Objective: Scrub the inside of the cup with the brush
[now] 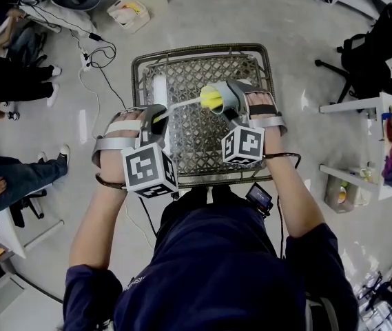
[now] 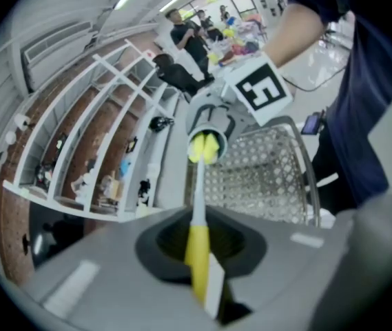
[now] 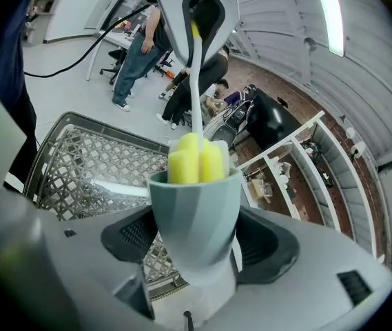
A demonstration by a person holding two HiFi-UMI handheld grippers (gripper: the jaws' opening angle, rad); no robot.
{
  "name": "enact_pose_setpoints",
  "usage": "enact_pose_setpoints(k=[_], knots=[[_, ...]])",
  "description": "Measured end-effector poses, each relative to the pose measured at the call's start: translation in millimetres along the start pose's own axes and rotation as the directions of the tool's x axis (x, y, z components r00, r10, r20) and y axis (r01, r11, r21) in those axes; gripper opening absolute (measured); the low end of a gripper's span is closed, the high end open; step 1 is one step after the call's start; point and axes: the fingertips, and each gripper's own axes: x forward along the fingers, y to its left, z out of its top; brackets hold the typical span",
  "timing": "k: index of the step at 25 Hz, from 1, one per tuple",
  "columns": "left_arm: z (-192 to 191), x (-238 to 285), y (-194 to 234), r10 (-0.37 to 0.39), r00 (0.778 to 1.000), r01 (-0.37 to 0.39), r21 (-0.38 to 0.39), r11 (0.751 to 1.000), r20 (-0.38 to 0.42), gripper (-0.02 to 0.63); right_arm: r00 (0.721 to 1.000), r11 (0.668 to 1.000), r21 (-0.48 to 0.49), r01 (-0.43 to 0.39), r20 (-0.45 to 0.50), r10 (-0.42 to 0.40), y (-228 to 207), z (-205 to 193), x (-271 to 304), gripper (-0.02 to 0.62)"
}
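A grey-green cup (image 3: 194,221) is clamped in my right gripper (image 1: 235,102), its mouth turned toward the left gripper. The brush has a white shaft (image 1: 179,103), a yellow grip (image 2: 197,255) and a yellow sponge head (image 3: 195,159). My left gripper (image 1: 151,118) is shut on the grip. The sponge head sits in the cup's mouth (image 1: 212,99), part of it still showing above the rim. In the left gripper view the cup (image 2: 210,124) is seen end-on with the sponge head (image 2: 203,147) at its opening. Both are held above the wire basket (image 1: 251,65).
The wire mesh basket (image 3: 78,157) stands on the floor below the grippers, with a white strip (image 1: 160,92) lying in it. Seated people (image 1: 9,81) and cables (image 1: 96,54) are at the left. A white shelf unit (image 1: 375,143) with coloured items is at the right.
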Motion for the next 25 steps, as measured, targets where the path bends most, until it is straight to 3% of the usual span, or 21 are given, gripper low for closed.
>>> enact_pose_setpoints(k=[4, 8, 12, 18, 22, 25], knots=[[2, -1, -21, -0.05, 0.999, 0.049, 0.063, 0.997, 0.006, 0.032, 1.0, 1.0, 0.014, -0.011, -0.018, 0.011, 0, -7, 2, 0.339], [21, -10, -27, -0.026, 0.998, 0.018, 0.131, 0.991, 0.055, 0.034, 0.999, 0.999, 0.013, -0.038, -0.032, 0.039, 10, -13, 5, 0.339], [27, -10, -16, 0.01, 0.999, -0.016, 0.115, 0.993, 0.048, 0.031, 0.998, 0.998, 0.011, -0.057, -0.03, 0.057, 22, -12, 8, 0.339], [8, 4, -19, -0.037, 0.999, 0.039, 0.057, 0.998, -0.035, 0.031, 0.998, 0.998, 0.014, -0.062, -0.019, 0.062, 22, -12, 8, 0.339], [20, 3, -35, -0.068, 0.998, 0.067, 0.104, 0.992, 0.004, 0.032, 0.997, 0.997, 0.031, -0.066, -0.028, 0.067, 19, -21, 9, 0.339], [33, -1, -35, -0.048, 0.998, 0.041, 0.123, 0.992, 0.049, 0.032, 0.996, 0.996, 0.032, -0.081, -0.032, 0.082, 24, -24, 11, 0.339]])
